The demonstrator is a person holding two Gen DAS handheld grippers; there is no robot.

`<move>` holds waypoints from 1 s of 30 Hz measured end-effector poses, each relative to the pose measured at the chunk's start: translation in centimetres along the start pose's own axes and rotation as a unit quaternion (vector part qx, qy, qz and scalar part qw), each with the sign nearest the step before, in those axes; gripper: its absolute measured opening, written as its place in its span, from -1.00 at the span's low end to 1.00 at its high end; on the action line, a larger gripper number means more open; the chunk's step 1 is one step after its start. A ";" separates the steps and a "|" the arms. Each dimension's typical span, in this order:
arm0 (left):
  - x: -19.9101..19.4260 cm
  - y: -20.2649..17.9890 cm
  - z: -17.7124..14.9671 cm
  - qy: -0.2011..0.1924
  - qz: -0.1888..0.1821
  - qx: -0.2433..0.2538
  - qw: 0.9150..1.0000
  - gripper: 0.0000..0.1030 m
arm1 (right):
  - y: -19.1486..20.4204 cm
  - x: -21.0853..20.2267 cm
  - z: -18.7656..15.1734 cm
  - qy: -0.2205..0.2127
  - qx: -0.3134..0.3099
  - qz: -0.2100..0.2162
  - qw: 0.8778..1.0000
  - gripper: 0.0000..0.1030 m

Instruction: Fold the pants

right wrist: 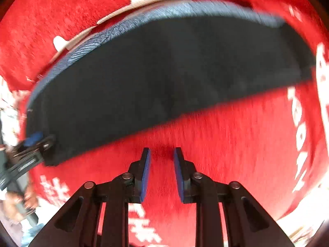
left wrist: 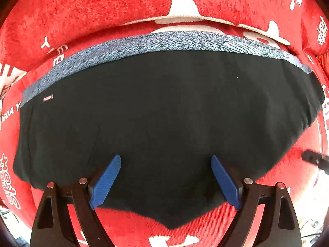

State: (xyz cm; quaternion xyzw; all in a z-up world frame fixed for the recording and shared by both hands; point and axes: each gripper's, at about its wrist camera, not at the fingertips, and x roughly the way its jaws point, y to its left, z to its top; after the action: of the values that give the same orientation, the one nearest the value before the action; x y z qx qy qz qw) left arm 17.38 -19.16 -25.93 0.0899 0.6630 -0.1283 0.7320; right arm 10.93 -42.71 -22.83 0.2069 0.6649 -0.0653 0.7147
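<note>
Left tongs (left wrist: 166, 182) spread wide over the black pants (left wrist: 164, 123), nothing pinched btwn the pads. Pants lie folded flat on the red cloth (left wrist: 102, 10), grey waistband (left wrist: 144, 43) at far edge. Right tongs (right wrist: 161, 175) narrow, empty, over bare cloth just beside pants' near edge.

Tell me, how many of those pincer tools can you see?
2: the left gripper open above the black pants, the right gripper over the red cloth.

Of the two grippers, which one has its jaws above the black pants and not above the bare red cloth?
The left gripper: its wide-open jaws frame the black pants. The right gripper, jaws narrow and empty, is over the red cloth beside them.
</note>
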 end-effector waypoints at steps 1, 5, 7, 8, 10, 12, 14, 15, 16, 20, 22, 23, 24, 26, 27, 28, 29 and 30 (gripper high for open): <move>-0.2 0.0 0.0 0.007 0.002 -0.001 1.000 0.75 | -0.9 -0.5 -0.8 0.002 0.012 0.022 1.000 -0.50; -1.8 -1.5 0.1 0.014 0.016 0.005 1.000 0.75 | -3.7 -1.8 -1.7 -0.001 0.035 0.041 0.999 -0.21; -2.7 -3.2 1.0 0.007 0.013 0.006 1.000 0.75 | -6.1 -3.0 -1.0 -0.019 0.064 0.062 0.996 -0.21; -3.0 -4.3 1.7 0.001 0.011 0.007 1.000 0.75 | -6.9 -3.4 -0.6 -0.029 0.074 0.068 0.995 -0.21; -3.3 -6.6 2.8 -0.011 0.005 0.007 1.000 0.75 | -9.9 -4.7 0.6 -0.063 0.109 0.077 0.989 -0.21; -2.9 -8.7 4.0 -0.016 0.001 0.006 1.000 0.75 | -13.8 -5.5 2.4 -0.095 0.160 0.090 0.978 -0.21; -2.3 -10.4 4.9 -0.020 0.003 0.004 1.000 0.75 | -17.6 -5.7 3.7 -0.115 0.213 0.102 0.965 -0.21; -1.8 -11.3 5.2 -0.021 0.005 0.002 1.000 0.75 | -19.4 -5.7 4.5 -0.123 0.237 0.108 0.958 -0.21; -1.1 -11.4 5.4 -0.019 0.009 0.000 1.000 0.75 | -21.0 -5.7 5.2 -0.129 0.256 0.107 0.952 -0.21; 0.2 -12.0 4.6 -0.012 0.015 -0.027 0.999 0.75 | -25.9 -4.3 6.7 -0.121 0.320 0.140 0.929 -0.21; 0.0 -11.8 4.4 -0.014 0.015 -0.040 0.999 0.75 | -27.1 -3.7 6.8 -0.110 0.333 0.163 0.922 -0.21; 0.0 -11.8 4.4 -0.012 0.016 -0.045 0.999 0.76 | -26.7 -3.3 7.0 -0.107 0.331 0.170 0.922 -0.46; -0.1 -11.8 4.4 -0.010 0.017 -0.049 0.999 0.76 | -26.6 -3.6 7.0 -0.106 0.328 0.172 0.923 -0.82; -0.2 -11.8 4.4 -0.008 0.019 -0.049 0.999 0.76 | -27.3 -4.7 6.7 -0.115 0.315 0.185 0.924 -0.84; -0.2 -11.9 4.3 -0.008 0.020 -0.048 0.999 0.76 | -27.2 -5.3 6.5 -0.120 0.300 0.185 0.928 -0.84; -0.3 -11.9 4.3 -0.008 0.022 -0.047 0.999 0.78 | -27.3 -5.5 6.3 -0.119 0.290 0.179 0.933 -0.84; 0.1 -11.9 4.6 -0.009 0.024 -0.048 0.999 0.81 | -27.6 -5.3 5.6 -0.114 0.284 0.169 0.937 -0.84; 0.1 -11.9 4.6 -0.008 0.025 -0.050 0.998 0.82 | -27.9 -4.3 4.9 -0.102 0.282 0.145 0.943 -0.84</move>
State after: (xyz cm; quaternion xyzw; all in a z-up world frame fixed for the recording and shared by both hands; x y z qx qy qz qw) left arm 18.10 -31.85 -25.05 0.0687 0.6602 -0.0768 0.7440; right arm 4.68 -70.60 -24.27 0.4862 0.5057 -0.1661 0.6931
